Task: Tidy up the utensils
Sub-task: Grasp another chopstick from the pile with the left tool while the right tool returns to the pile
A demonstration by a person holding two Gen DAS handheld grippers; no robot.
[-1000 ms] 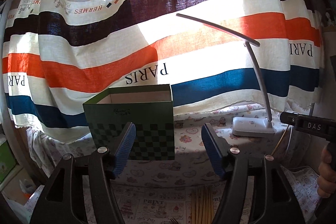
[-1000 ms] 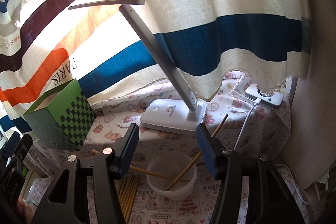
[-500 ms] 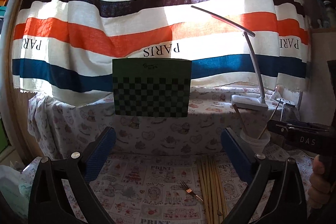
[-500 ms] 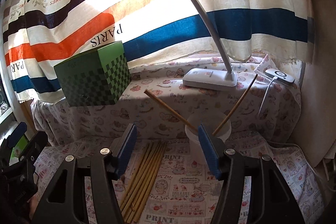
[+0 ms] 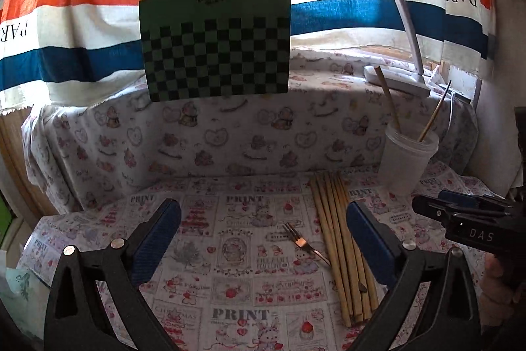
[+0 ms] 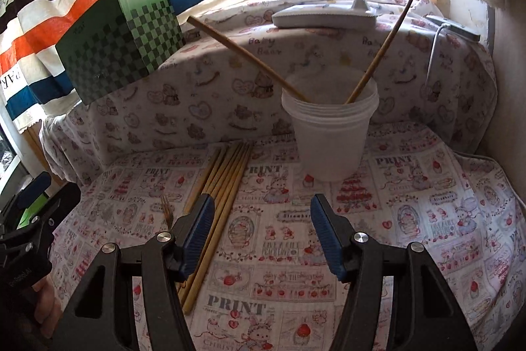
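Both the left gripper (image 5: 263, 239) and right gripper (image 6: 261, 234) hang with jaws spread and empty, seemingly ready to move the chopsticks (image 6: 218, 203), lower left, into the cup (image 6: 328, 134) at centre.

Your desk (image 5: 250, 311) under printed cloth, row of chopsticks (image 5: 342, 239) lying flat, small fork (image 5: 300, 240) just beside them, white cup (image 5: 406, 160) upright near their far ends.
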